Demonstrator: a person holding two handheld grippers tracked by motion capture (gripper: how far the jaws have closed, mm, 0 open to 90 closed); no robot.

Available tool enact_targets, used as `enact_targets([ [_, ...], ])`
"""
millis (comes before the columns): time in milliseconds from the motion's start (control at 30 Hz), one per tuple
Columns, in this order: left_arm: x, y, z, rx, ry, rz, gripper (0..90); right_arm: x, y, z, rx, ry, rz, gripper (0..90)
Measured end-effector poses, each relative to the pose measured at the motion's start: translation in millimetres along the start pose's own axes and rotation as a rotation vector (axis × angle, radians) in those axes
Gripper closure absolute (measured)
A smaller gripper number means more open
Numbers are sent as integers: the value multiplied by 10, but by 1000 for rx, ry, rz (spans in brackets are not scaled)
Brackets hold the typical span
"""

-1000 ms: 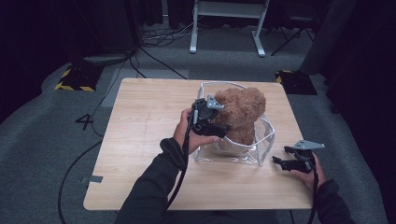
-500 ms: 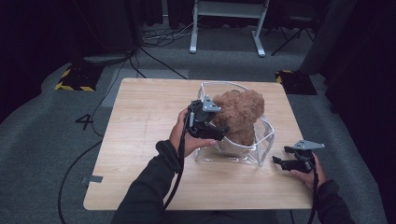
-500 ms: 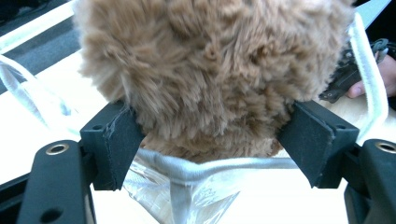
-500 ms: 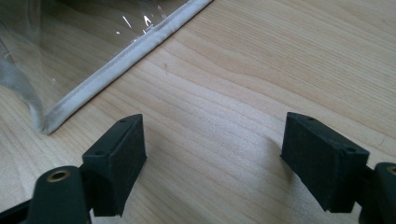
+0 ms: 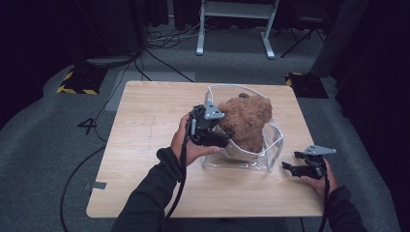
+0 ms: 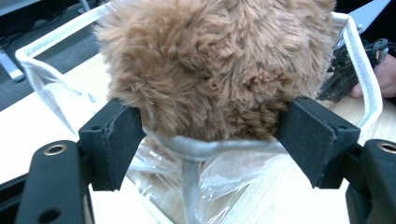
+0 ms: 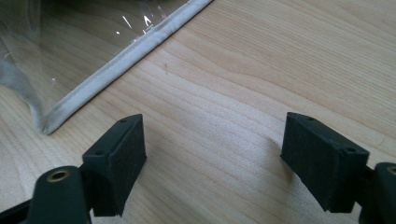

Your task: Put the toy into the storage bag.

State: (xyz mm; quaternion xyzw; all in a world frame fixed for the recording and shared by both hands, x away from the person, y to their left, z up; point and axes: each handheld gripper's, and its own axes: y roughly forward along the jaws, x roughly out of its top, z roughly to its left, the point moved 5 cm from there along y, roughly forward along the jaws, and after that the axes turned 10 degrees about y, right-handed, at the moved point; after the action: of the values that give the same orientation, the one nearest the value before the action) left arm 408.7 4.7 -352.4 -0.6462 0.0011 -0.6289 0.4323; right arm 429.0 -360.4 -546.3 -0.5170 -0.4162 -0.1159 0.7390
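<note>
A brown plush toy (image 5: 246, 118) sits upright inside a clear plastic bag (image 5: 271, 141) with white trim on the wooden table (image 5: 145, 125). My left gripper (image 5: 226, 137) is at the bag's left rim, pointing at the toy. In the left gripper view its jaws have just been opening. They stand open on either side of the plush toy (image 6: 219, 70), above the bag's trim (image 6: 187, 148), with the pads only brushing the fur. My right gripper (image 5: 286, 167) rests low to the right of the bag. Its jaws (image 7: 212, 154) are open over bare wood beside the bag's corner trim (image 7: 126, 60).
The table has free wood to the left and front of the bag. Off the table are grey carpet, trailing cables (image 5: 159, 60), a white frame's legs (image 5: 232, 29) at the back and yellow-black striped blocks (image 5: 77, 82).
The left gripper has drawn back slightly to the left of the plush toy and its jaws have widened. The right hand has kept still.
</note>
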Motion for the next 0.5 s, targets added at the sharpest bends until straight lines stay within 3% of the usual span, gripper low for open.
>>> enact_targets([
  [500,-96,-127,69,18,10,-20,224,0,0,0,0,0,0,216],
])
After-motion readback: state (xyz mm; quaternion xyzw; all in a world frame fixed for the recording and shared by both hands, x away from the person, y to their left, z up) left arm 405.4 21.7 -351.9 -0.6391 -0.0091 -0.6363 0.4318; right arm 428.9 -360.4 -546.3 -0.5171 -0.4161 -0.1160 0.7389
